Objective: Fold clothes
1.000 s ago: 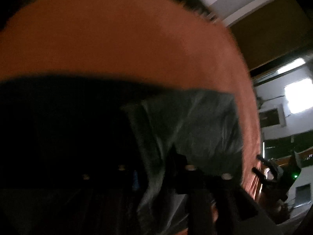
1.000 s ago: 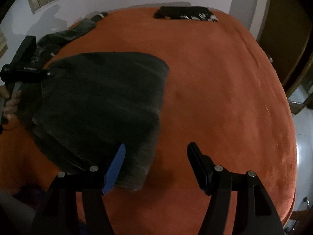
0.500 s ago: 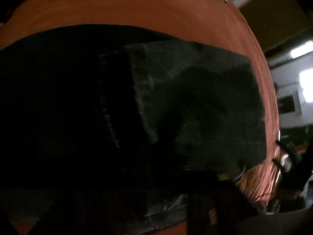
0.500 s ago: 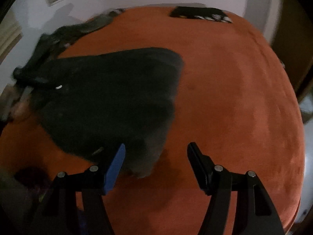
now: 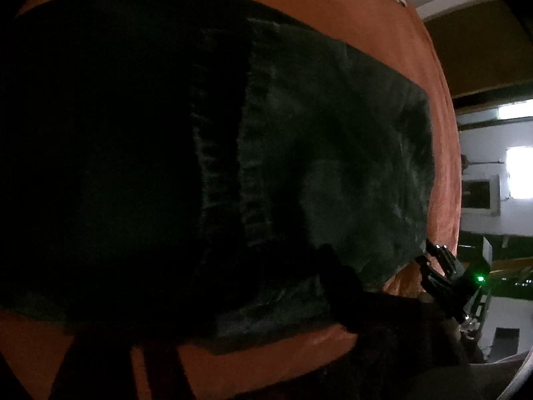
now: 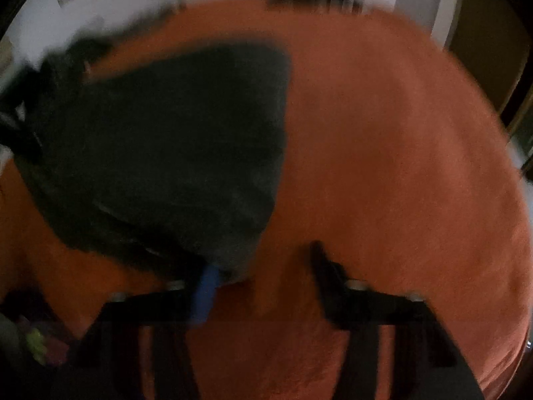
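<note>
Where orange spreads, one dark garment [image 6: 173, 153] lies

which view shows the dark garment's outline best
The right wrist view: though blurred, it takes in nearly the whole dark garment lying on the orange surface. The left wrist view is sharper but too close and dim, showing seams and one lit edge.

Dim, shadowy fisheye views; the right wrist view is motion-blurred.
</note>
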`<state>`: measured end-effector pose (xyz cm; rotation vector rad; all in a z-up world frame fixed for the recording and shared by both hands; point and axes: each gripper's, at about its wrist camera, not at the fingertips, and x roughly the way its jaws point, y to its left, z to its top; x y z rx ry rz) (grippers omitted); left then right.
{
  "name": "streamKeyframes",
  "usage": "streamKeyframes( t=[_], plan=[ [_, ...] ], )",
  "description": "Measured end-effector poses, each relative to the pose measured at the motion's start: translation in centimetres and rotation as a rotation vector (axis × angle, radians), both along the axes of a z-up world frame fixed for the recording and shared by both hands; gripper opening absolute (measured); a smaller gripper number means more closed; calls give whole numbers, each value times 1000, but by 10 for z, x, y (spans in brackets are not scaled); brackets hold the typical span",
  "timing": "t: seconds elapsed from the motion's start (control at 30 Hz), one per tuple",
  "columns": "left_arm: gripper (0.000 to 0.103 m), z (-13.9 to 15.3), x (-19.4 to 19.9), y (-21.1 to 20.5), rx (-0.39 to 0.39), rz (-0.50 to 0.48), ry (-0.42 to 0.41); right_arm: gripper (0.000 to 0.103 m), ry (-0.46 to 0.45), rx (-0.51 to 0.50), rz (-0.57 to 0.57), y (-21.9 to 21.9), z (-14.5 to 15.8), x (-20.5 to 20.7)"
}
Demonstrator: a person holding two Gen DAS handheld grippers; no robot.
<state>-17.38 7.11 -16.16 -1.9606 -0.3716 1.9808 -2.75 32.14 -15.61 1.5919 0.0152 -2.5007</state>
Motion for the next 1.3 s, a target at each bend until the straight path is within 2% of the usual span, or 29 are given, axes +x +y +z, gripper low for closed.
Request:
streamKeyframes(
  t=[0.03, 0.07, 0.13, 0.17, 0.2, 0.27, 0.33, 0.4, 0.53, 0.57, 0.63, 0.73, 0.77, 0.8, 0.87, 0.93, 0.97, 1.07, 1.13, 1.17, 1.2, 1.23, 1.3],
  plan=[
    [73, -4, 2, 5, -11, -3, 12, 16, 34, -9, 0, -2, 7, 4],
    [71, -5, 5, 7, -31, -5, 34, 10, 86, -10, 25, -7, 20, 9],
    [51, -4, 15, 10, -86, -21, 103, 10, 241, 65, 69, -20, 49, 24],
    [50, -5, 18, 9, -89, -29, 116, 10, 287, 105, 91, -24, 56, 30],
    [48, -5, 22, 9, -93, -38, 129, 10, 265, 127, 100, -24, 49, 27],
    [48, -6, 26, 7, -83, -40, 132, 12, 121, 95, 87, -7, 12, 8],
    [47, -5, 30, 7, -89, -54, 138, 12, 102, 65, 77, -5, 5, 5],
    [47, -3, 33, 2, -71, -56, 129, 14, 108, 71, 105, -5, 13, 3],
    [50, 12, 33, -16, 47, 2, 39, 26, 52, -52, 90, 19, 31, -1],
    [53, 20, 33, -20, 65, 10, 49, 27, 48, -77, 81, 25, 37, -2],
    [67, 35, 32, -27, 101, 26, 69, 28, 76, -130, 55, 35, 52, 2],
    [68, 37, 41, -33, 53, 5, 82, 28, 105, -173, 52, 35, 67, 3],
    [68, 35, 36, -20, 47, 4, 72, 28, 113, -174, 61, 30, 70, 5],
    [68, 30, 33, -25, 44, 2, 57, 28, 120, -160, 84, 20, 68, 8],
    [68, 24, 37, -5, 45, -10, 11, 29, 115, -149, 148, 5, 64, 2],
    [68, 20, 37, 5, 62, -35, -52, 38, 66, -173, 229, -19, 63, 1],
    [68, 17, 38, 11, 74, -46, -61, 38, 41, -185, 270, -31, 63, 0],
    [69, 12, 34, 33, 83, -50, -51, 38, 37, -174, 382, -60, 66, 0],
    [67, 12, 26, 51, 79, -78, -24, 38, 48, -132, 422, -76, 67, -1],
    [60, 10, 24, 54, 66, -87, -18, 38, 56, -102, 421, -79, 65, -2],
    [26, 7, 22, 57, 53, -96, -13, 38, 61, -90, 411, -78, 63, -5],
    [4, 4, 20, 60, 41, -105, -8, 38, 64, -83, 397, -78, 61, -7],
    [3, -2, 31, 49, 73, -51, -11, 38, 75, -75, 357, -74, 60, -11]
  ],
)
